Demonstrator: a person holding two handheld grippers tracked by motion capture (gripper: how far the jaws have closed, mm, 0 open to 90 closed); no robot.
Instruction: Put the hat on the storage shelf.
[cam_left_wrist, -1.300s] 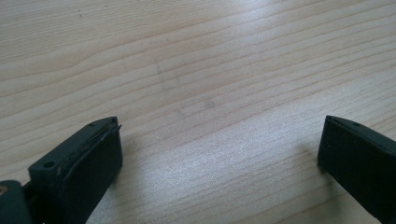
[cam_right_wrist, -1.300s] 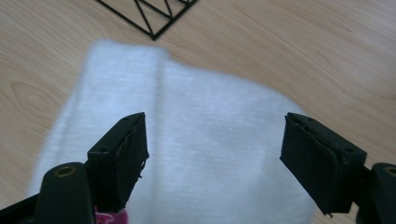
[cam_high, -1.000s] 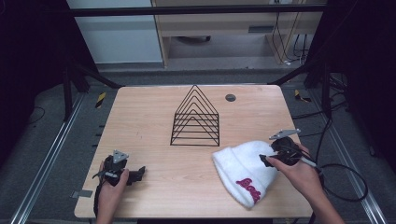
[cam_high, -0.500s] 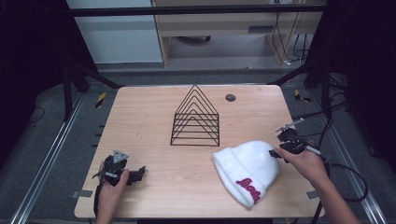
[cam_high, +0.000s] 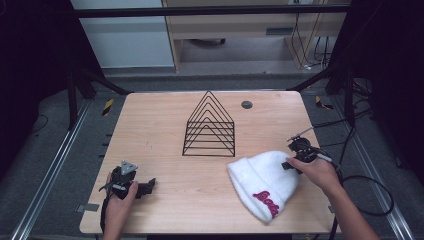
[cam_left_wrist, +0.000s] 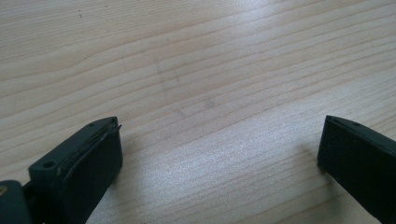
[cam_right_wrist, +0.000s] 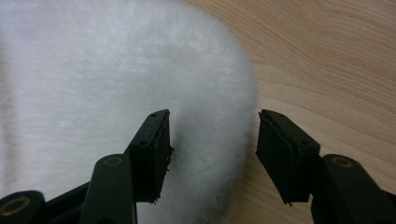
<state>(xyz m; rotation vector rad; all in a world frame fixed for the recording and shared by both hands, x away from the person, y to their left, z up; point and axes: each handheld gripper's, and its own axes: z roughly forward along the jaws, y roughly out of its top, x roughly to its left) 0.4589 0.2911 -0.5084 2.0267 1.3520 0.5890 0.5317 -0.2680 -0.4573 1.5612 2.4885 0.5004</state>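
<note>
A: Step?
B: Grasp approach on the white beanie. It lies flat on the surface, front right, red lettering near the cuff, just in front of the black wire rack but not touching it.
A: Right hand-held gripper?
B: At the beanie's crown edge. Its own view has the jaws straddling the fuzzy rim, one jaw over the fabric, one over bare wood. Jaws have just been closing, now partway, with a gap showing on both sides, so the pads aren't pressing yet. Not a grip.
A: Left hand-held gripper?
B: Parked on the surface front left, jaws wide apart, plain wood between them.
A: Next move?
B: My guess: settle lower and close the rest of the way so the pads pinch the knit. The soft pile compresses, so it needs a firm bite on a fold or it slips out when lifted.
A: Containers?
B: The rack is the closest thing to one. Its triangular slots hold nothing. There's also a small dark disc behind it, lying loose on the wood.
</note>
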